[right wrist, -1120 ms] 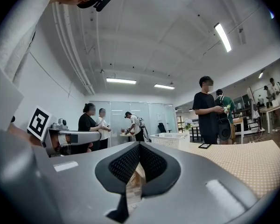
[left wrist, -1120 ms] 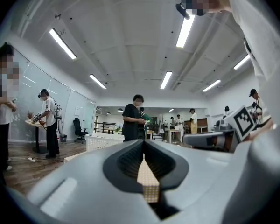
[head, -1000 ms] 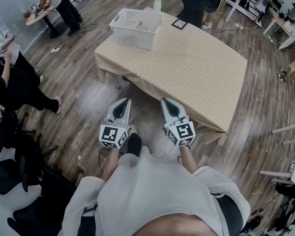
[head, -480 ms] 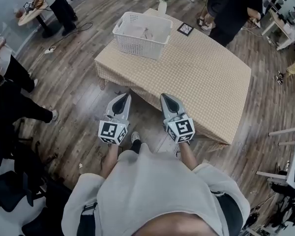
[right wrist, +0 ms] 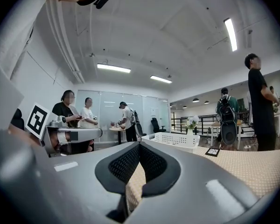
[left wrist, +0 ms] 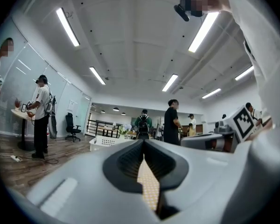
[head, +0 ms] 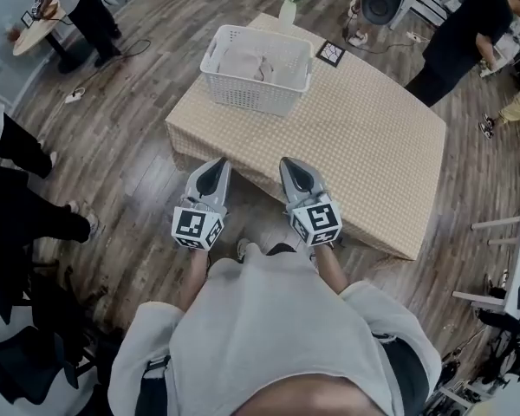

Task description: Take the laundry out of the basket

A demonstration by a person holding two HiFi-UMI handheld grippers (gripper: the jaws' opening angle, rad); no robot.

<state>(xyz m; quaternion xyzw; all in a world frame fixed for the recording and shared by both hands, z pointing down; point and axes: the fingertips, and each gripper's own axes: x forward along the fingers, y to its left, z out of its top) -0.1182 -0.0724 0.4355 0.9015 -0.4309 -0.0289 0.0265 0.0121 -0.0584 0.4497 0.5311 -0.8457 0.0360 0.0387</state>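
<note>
A white slatted basket [head: 258, 68] stands at the far left corner of the low table [head: 373, 146], which has a beige checked cloth. Pale laundry [head: 251, 59] lies inside it. My left gripper [head: 217, 165] and right gripper [head: 294, 164] are side by side over the floor, just short of the table's near edge, and point level at it. Both are shut, with nothing in them. The left gripper view has the basket [left wrist: 107, 142] far off beyond the closed tips [left wrist: 143, 143]. In the right gripper view the basket [right wrist: 175, 139] is likewise distant past the closed tips [right wrist: 139, 145].
A vase of flowers [head: 288, 5] and a square marker card [head: 330, 54] sit on the table behind the basket. A person in black [head: 464, 33] stands at the far right. Other people stand at the left by a round table [head: 35, 31]. A cable [head: 74, 95] lies on the wooden floor.
Both grippers have moved forward together toward the table, so table and basket are nearer. The person in black has walked from behind the table to the far right.
</note>
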